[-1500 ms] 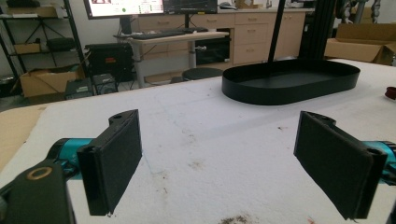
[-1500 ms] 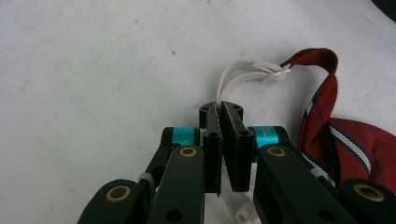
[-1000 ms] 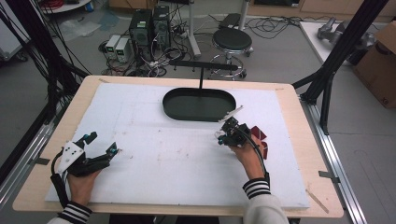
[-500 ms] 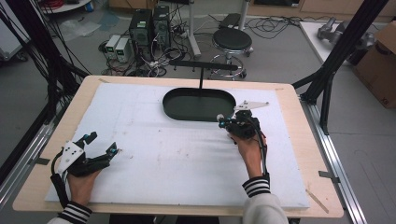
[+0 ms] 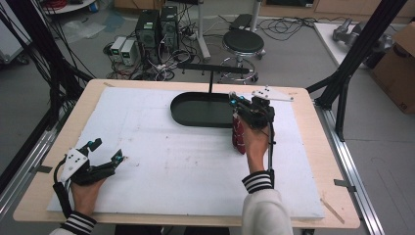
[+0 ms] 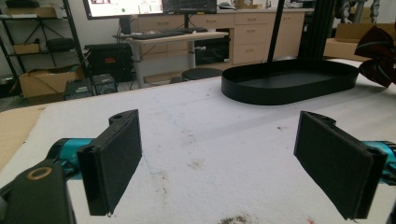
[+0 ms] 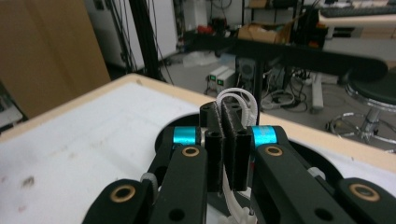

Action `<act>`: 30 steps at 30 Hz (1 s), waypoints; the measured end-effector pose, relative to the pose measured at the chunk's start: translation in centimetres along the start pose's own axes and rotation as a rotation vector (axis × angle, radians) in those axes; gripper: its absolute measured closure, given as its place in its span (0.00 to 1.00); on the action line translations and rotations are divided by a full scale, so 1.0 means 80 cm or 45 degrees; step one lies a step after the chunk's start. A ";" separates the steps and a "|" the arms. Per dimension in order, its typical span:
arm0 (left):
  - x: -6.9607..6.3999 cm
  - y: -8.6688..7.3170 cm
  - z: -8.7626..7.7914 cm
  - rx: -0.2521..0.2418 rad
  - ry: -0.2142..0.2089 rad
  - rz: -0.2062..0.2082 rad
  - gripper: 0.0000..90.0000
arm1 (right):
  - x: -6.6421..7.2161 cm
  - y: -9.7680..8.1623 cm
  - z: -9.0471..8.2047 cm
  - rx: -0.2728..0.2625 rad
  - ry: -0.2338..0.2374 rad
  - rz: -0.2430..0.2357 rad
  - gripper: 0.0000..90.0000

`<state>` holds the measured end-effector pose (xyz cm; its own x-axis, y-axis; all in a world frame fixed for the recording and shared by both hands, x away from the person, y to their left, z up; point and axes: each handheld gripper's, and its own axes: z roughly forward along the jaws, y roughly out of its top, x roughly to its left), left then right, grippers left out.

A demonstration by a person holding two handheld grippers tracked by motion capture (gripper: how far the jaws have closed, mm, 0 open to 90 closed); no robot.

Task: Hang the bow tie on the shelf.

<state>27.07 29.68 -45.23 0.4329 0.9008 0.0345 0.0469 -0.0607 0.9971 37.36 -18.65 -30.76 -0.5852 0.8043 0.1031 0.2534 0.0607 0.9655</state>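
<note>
Right gripper [image 5: 235, 104] clamped on white cord [image 7: 237, 96] of hanging dark red item [image 5: 238, 134] beside black tray [image 5: 198, 110]; left gripper [image 5: 105, 152] released, on white mat [image 5: 161, 161].

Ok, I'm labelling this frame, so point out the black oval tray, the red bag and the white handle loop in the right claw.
Black oval tray [image 5: 195, 105], high view, bare floor inside its wall.
Red bag [image 5: 238, 133], high view, middle of its hanging body.
White handle loop [image 7: 236, 96], right gripper view, top of the loop above the shut jaws.

red bag [image 5: 238, 133] | white cord handle [image 7: 236, 99] | hanging from right tongs [image 7: 227, 144] | beside black tray [image 5: 195, 113]
</note>
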 end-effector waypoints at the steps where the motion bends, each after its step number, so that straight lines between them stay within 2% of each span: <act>1: 0.000 0.000 0.000 -0.001 0.000 -0.001 0.17 | 0.001 0.003 0.002 -0.008 -0.003 -0.009 0.98; 3: 0.000 0.000 0.000 0.001 0.000 0.001 0.17 | 0.001 0.009 0.007 -0.027 -0.027 -0.030 0.98; 6: 0.000 0.000 0.000 0.000 0.000 0.001 0.17 | -0.001 0.013 0.011 -0.037 -0.044 -0.018 0.98; 10: 0.001 0.000 0.000 0.002 -0.001 -0.006 0.17 | -0.004 0.025 0.017 -0.097 -0.088 -0.014 0.98; 13: 0.001 0.000 0.000 0.003 -0.003 -0.009 0.17 | -0.007 0.042 0.022 -0.136 -0.114 -0.011 0.98; 18: 0.002 0.000 0.000 0.004 -0.003 -0.006 0.17 | -0.012 0.060 0.033 -0.164 -0.148 -0.010 0.98; 22: 0.001 0.000 0.000 0.000 -0.004 -0.009 0.17 | -0.018 0.066 0.044 -0.195 -0.173 0.003 0.98; 26: 0.002 0.000 0.000 0.001 -0.007 -0.015 0.17 | -0.021 0.070 0.054 -0.192 -0.187 0.009 0.98; 30: 0.002 0.000 0.000 0.000 -0.006 -0.019 0.17 | -0.028 0.068 0.070 -0.198 -0.235 0.009 0.98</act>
<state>27.14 29.83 -45.23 0.4367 0.8994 0.0195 0.0535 -0.0476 0.9974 44.37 -16.83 -27.06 -0.4293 0.8998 0.0785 0.1274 -0.0257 0.9915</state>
